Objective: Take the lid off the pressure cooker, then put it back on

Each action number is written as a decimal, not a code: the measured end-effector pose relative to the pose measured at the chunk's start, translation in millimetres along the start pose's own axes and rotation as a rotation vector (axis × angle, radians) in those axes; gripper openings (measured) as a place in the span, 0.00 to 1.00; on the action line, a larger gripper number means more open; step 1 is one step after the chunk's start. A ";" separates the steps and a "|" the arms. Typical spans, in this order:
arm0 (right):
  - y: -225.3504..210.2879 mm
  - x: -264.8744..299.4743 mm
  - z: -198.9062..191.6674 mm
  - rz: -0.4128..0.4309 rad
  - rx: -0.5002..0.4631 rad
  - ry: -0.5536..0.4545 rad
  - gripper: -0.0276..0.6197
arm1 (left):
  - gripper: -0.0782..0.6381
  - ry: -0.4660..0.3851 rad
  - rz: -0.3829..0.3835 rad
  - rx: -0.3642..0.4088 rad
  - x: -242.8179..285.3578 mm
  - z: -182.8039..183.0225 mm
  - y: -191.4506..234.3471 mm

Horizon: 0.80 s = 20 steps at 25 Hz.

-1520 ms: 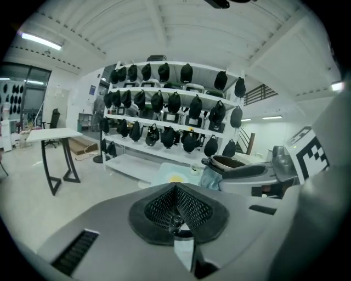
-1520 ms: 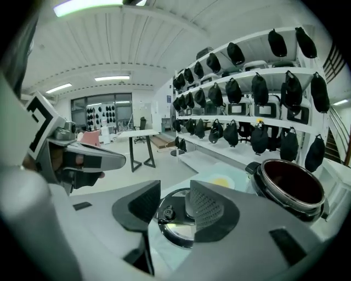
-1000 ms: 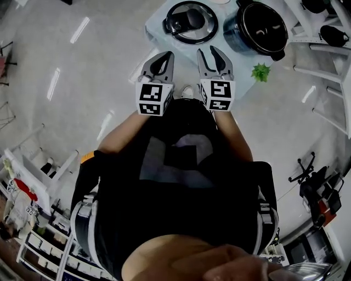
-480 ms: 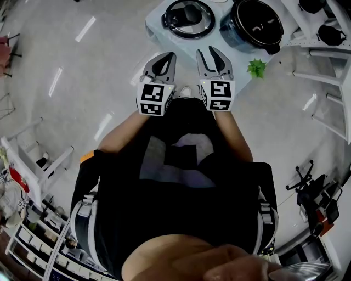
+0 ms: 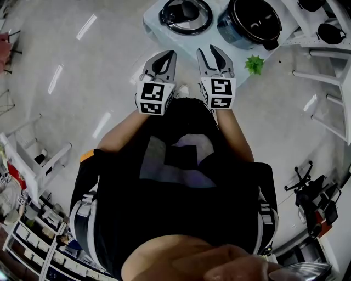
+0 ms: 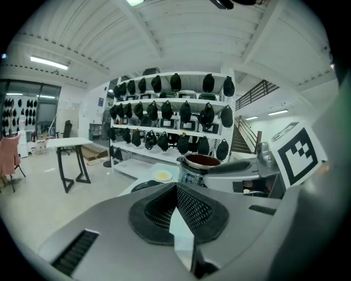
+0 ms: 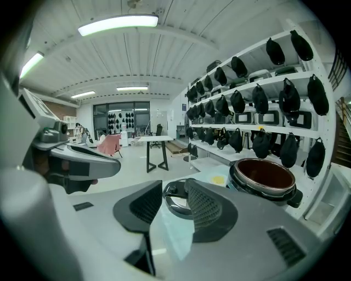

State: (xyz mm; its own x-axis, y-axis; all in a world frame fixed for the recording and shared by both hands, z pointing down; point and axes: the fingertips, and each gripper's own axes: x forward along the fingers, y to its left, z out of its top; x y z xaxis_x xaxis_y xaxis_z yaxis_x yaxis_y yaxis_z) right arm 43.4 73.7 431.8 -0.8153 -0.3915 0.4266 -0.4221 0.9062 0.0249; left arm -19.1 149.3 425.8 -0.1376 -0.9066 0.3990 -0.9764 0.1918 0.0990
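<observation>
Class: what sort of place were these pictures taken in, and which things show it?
Probably an appliance test lab or showroom: white shelves lined with rows of alike dark appliances, and an open cooker with its lid on a table.

Bright, even indoor light from ceiling strip lamps (image 7: 118, 24); their reflections streak the glossy floor (image 5: 86, 27) at upper left of the head view. Fisheye bending and dark vignetting mark all edges. The right gripper (image 7: 174, 181), close to its lens, appears slightly soft. The head view's lower edge is blurred.
</observation>
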 end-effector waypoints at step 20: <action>-25.7 151.0 -6.2 0.009 0.015 0.130 0.41 | 0.12 0.088 0.042 -0.019 91.0 -3.6 99.6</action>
State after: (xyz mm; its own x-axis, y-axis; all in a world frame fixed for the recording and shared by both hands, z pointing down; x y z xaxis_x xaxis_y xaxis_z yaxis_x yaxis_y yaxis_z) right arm -66.4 -7.7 501.1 -0.7616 -0.3582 0.5401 -0.4212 0.9070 0.0076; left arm -128.2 87.3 475.2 -0.1629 -0.8612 0.4815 -0.9666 0.2372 0.0971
